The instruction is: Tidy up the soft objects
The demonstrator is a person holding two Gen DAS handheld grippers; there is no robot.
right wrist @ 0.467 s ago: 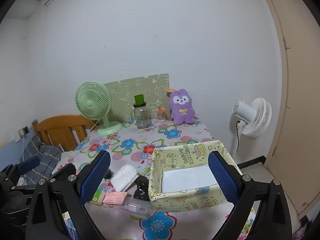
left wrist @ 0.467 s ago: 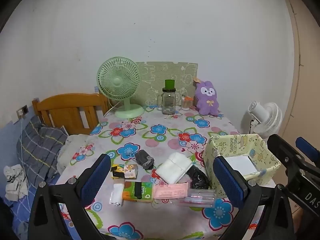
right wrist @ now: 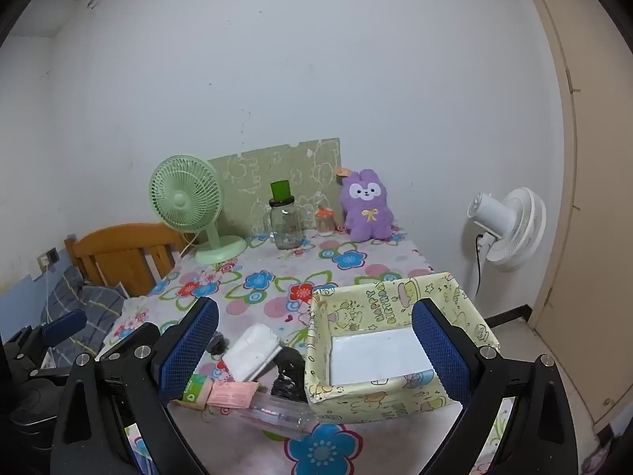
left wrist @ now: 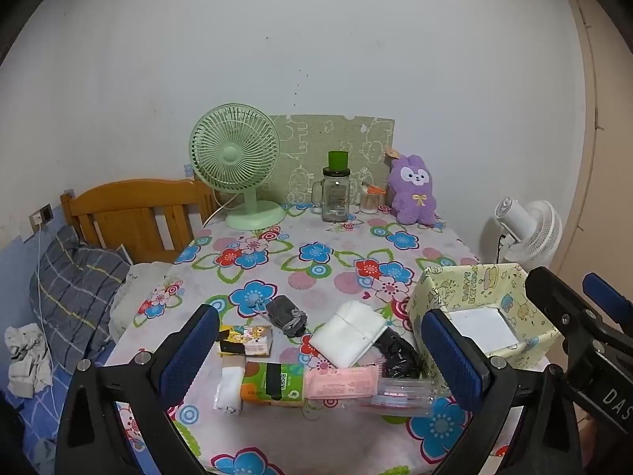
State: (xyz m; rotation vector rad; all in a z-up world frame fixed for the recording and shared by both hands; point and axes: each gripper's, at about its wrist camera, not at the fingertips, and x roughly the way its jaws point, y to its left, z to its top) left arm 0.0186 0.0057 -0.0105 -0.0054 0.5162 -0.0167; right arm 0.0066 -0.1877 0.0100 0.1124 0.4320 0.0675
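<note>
A yellow cartoon-print box [left wrist: 474, 297] [right wrist: 395, 308] stands open at the table's near right, holding only a white sheet. Left of it lie a white folded cloth [left wrist: 348, 332] [right wrist: 253, 350], a grey rolled sock [left wrist: 287, 314], a black bundle [left wrist: 397, 352] [right wrist: 289, 372], a green tissue pack [left wrist: 273, 382], a pink packet [left wrist: 342, 382] [right wrist: 231, 392], a small white roll [left wrist: 229, 388] and a cartoon packet [left wrist: 247, 340]. My left gripper [left wrist: 320, 360] is open and empty above the pile. My right gripper [right wrist: 314, 352] is open and empty above the box's near left corner.
A green desk fan [left wrist: 237, 166], a glass jar with green lid [left wrist: 335, 190] and a purple plush rabbit [left wrist: 413, 190] stand at the table's back. A clear plastic case [left wrist: 403, 392] lies at the front. A bed with wooden headboard [left wrist: 134, 213] is left, a white floor fan [left wrist: 530, 229] right.
</note>
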